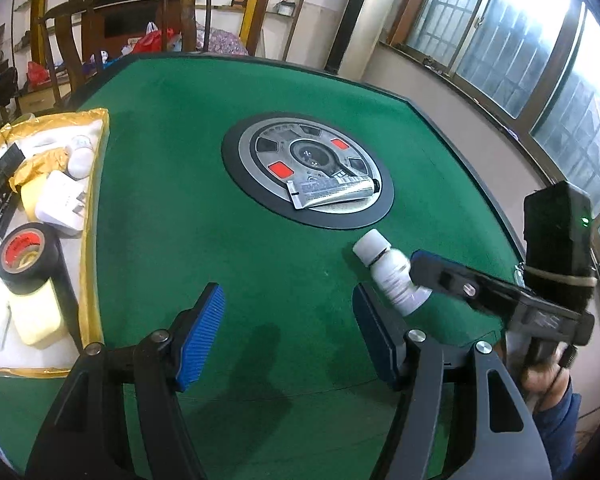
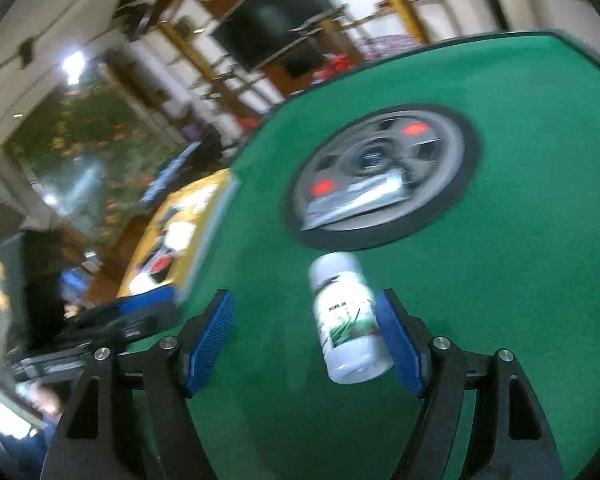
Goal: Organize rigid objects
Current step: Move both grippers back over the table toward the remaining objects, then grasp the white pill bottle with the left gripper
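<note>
Two grippers, both with jaws apart, nothing clamped | white bottle [image 2: 350, 320] lies on green felt, lower centre, just beside right gripper's [image 2: 306, 340] right pad | left gripper [image 1: 288, 332] idle | advice: centre bottle between pads before squeezing; tray [image 1: 94, 208] at left probable destination

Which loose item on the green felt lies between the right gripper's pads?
The white bottle; the silver tube lies farther off, on the round centre plate.

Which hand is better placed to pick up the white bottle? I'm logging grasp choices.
Right. The right tool already has the white bottle between its open fingers, close to one pad. The left tool is open over bare felt beside the bottle.
</note>
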### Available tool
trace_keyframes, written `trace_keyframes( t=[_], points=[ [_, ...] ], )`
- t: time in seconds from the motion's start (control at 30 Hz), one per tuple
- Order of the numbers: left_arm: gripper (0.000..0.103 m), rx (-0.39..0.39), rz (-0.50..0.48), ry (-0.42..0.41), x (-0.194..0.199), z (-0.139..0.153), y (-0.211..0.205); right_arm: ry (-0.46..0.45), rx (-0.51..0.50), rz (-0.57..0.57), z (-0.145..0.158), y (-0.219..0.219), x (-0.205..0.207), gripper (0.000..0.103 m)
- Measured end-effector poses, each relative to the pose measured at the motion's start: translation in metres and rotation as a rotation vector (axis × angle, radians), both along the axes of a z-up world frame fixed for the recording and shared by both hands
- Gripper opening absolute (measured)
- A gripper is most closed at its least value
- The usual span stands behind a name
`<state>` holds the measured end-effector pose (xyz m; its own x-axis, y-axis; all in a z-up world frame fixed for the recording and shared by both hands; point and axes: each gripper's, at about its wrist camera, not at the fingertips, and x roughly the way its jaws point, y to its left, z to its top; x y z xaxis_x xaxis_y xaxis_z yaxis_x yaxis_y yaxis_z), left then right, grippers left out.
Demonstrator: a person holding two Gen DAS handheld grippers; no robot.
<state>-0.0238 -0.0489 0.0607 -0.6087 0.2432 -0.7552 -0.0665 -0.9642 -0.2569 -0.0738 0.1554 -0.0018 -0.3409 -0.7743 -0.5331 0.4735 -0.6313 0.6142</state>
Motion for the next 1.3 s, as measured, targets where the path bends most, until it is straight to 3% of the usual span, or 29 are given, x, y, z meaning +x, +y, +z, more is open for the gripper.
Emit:
trace_keyframes(
  t=[0.1,0.27,0.43,0.63,0.7,0.73,0.83,1.0,1.13,1.3],
  points=[
    [0.066,0.010,-0.023,-0.023,-0.006,-0.005,0.011,0.004,-0.012,-0.014,-0.002,0.002,0.001,0.069],
    [0.066,0.019,-0.060,-0.081,-0.022,-0.016,0.037,-0.008,-0.040,-0.171,-0.005,0.033,-0.008,0.069],
    [0.066,0.012,-0.108,-0.089,-0.031,-0.015,0.072,-0.019,-0.045,-0.351,-0.005,0.075,-0.016,0.068],
    [0.066,-0.155,-0.129,-0.086,-0.042,-0.021,0.111,-0.028,-0.092,-0.414,-0.003,0.098,-0.019,0.068],
    [0.047,-0.142,-0.135,-0.072,-0.039,-0.022,0.113,-0.026,-0.087,-0.407,-0.002,0.097,-0.019,0.068],
    [0.030,-0.139,-0.140,-0.069,-0.039,-0.022,0.111,-0.023,-0.080,-0.401,-0.001,0.096,-0.019,0.068],
    [0.031,-0.200,-0.130,-0.037,-0.037,-0.020,0.102,-0.017,-0.057,-0.391,-0.001,0.093,-0.018,0.068],
    [0.031,-0.175,-0.048,-0.016,-0.030,-0.021,0.045,0.006,-0.024,-0.364,0.000,0.085,-0.018,0.068],
    [0.032,-0.194,0.055,0.030,-0.026,-0.024,0.001,0.046,0.016,-0.259,0.009,0.056,-0.026,0.069],
    [0.032,-0.099,0.109,0.056,-0.027,-0.030,-0.024,0.128,0.163,-0.163,0.028,-0.003,-0.049,0.068]
  ],
)
